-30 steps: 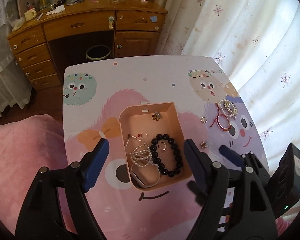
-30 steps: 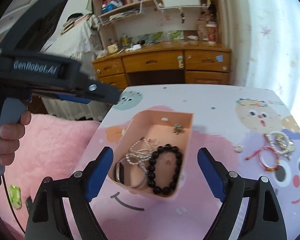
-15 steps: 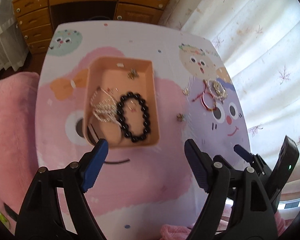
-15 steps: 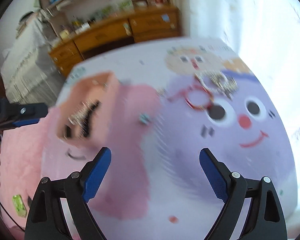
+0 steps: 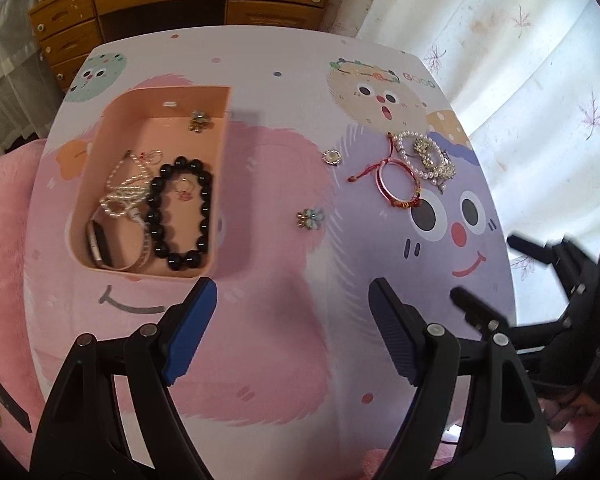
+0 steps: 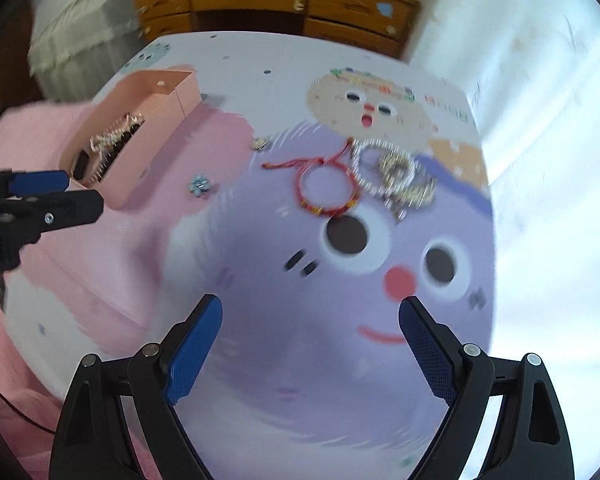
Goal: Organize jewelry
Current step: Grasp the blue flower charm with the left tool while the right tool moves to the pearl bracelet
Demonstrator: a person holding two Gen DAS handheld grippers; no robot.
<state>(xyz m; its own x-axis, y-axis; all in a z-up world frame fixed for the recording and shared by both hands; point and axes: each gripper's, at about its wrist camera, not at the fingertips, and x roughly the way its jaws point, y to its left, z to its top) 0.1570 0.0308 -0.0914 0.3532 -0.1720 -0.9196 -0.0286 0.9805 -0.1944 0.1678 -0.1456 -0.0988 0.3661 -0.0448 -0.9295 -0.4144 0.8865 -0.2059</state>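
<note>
Pink tray sits well apart from loose bracelets.

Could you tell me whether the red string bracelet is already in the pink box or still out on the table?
Out: the red string bracelet lies on the table, apart from the pink box.

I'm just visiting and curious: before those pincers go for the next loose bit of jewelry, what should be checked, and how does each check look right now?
1. Right gripper open and empty: ok.
2. Left gripper open and empty: ok.
3. Peach tray has room left: ok.
4. Red string bracelet free of the pearl and rhinestone pile: not ok, they overlap.
5. Blue flower charm lying alone, clear of other pieces: ok.
6. Right wrist view sharp enough to aim: not ok, blurred.
</note>
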